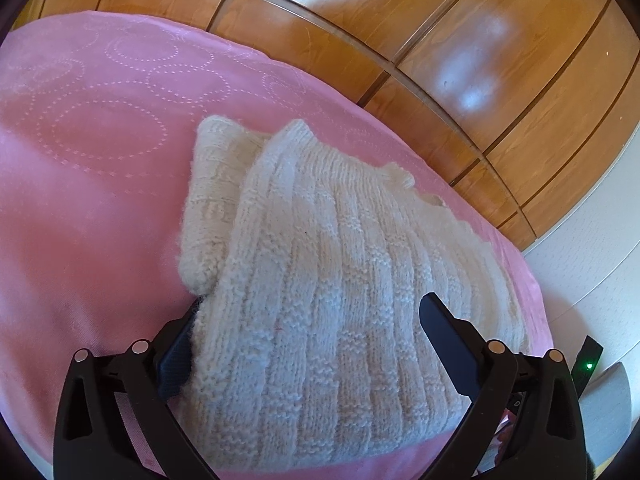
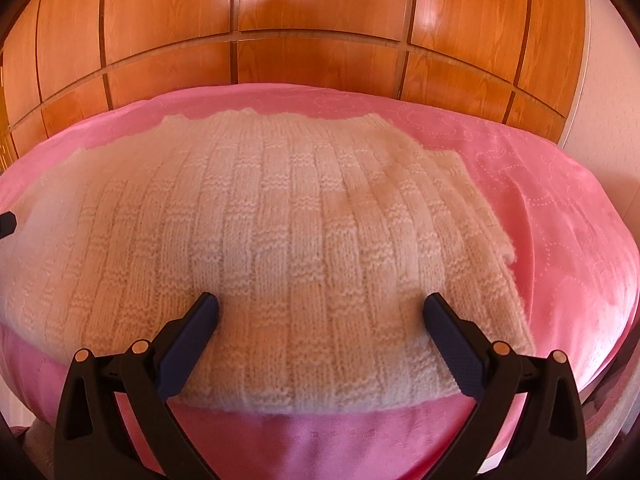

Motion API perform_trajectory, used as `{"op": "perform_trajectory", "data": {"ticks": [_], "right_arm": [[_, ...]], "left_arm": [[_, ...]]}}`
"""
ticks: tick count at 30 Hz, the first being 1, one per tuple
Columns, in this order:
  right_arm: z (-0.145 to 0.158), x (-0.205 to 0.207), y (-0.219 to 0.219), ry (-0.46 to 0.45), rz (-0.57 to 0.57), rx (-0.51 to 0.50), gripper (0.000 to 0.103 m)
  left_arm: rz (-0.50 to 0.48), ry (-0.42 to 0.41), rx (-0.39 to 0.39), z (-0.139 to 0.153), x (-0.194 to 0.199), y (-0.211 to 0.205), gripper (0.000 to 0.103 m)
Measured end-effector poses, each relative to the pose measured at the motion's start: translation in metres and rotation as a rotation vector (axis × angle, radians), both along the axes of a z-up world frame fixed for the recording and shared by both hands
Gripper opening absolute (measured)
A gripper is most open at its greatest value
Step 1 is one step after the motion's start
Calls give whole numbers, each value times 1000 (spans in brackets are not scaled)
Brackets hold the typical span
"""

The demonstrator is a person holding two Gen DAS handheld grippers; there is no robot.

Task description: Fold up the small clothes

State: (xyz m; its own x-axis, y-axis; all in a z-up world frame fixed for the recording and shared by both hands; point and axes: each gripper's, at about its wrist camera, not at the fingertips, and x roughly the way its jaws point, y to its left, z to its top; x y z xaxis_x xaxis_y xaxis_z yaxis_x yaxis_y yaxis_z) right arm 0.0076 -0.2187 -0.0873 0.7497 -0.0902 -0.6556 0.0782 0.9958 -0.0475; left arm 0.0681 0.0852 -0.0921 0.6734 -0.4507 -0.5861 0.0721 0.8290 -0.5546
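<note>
A cream knitted sweater [image 1: 320, 240] lies flat on the pink bedspread [image 1: 100, 160], with one sleeve [image 1: 212, 200] folded in at its left side. My left gripper [image 1: 314, 302] stands wide open across the sweater's near left corner. Its left finger [image 1: 180, 352] is tucked at the knit's edge and its right finger [image 1: 444, 344] rests over the fabric. In the right wrist view the sweater [image 2: 300, 200] fills the middle. My right gripper [image 2: 320, 300] is open above the near hem, gripping nothing. A dark tip of the left gripper [image 2: 6, 224] shows at the left edge.
Wooden wardrobe doors [image 2: 320, 8] stand close behind the bed. The pink bedspread [image 2: 560, 220] stretches to the right of the sweater. A white wall [image 1: 592, 272] and a dark device with a green light [image 1: 588, 364] sit at the right of the left wrist view.
</note>
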Motion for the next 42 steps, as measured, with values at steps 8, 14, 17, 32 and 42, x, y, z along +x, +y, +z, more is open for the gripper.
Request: {"op": "perform_trajectory", "data": {"ticks": [8, 14, 17, 32, 42], "right_arm": [[10, 0, -6, 76, 27, 38, 101], [29, -5, -26, 9, -8, 145, 101], [15, 0, -14, 65, 8, 26, 101], [-4, -8, -5, 14, -30, -39, 101], [-6, -13, -5, -5, -31, -35, 101]], "left_arm": [[-15, 7, -61, 1, 5, 5, 99], [-73, -72, 73, -3, 8, -10, 99], [-71, -73, 98, -3, 8, -14, 99], [55, 71, -167, -10, 15, 10, 41], [27, 49, -185, 24, 18, -3, 21]]}}
